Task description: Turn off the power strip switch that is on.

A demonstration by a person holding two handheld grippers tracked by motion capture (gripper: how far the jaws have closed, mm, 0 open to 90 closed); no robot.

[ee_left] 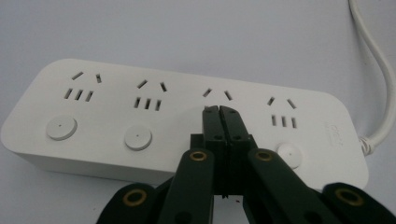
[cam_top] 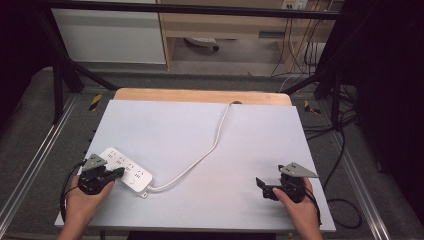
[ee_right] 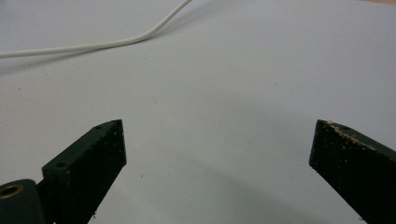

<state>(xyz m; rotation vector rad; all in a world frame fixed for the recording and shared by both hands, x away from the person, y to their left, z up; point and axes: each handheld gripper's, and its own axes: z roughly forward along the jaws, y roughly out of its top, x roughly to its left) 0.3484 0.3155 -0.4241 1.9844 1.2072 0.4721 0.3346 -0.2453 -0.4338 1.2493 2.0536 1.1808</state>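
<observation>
A white power strip [cam_top: 126, 171] with several sockets lies at the front left of the white table top [cam_top: 200, 145]. Its white cable [cam_top: 200, 159] curves toward the back edge. My left gripper [cam_top: 116, 173] is shut, jaws pressed together with nothing between them. In the left gripper view its tips [ee_left: 219, 111] rest over the power strip [ee_left: 116, 116], beside the third socket and near a round switch button [ee_left: 288, 153]. My right gripper [cam_top: 261, 186] stands open at the front right, its jaws wide apart over the bare table [ee_right: 210, 116], with the cable [ee_right: 93, 45] far off.
Black frame bars [cam_top: 75, 75] stand around the table, and loose dark cables [cam_top: 340, 150] lie on the floor at the right. A wooden strip [cam_top: 200, 95] shows at the table's back edge. A person's hands [cam_top: 300, 210] hold both grippers near the front edge.
</observation>
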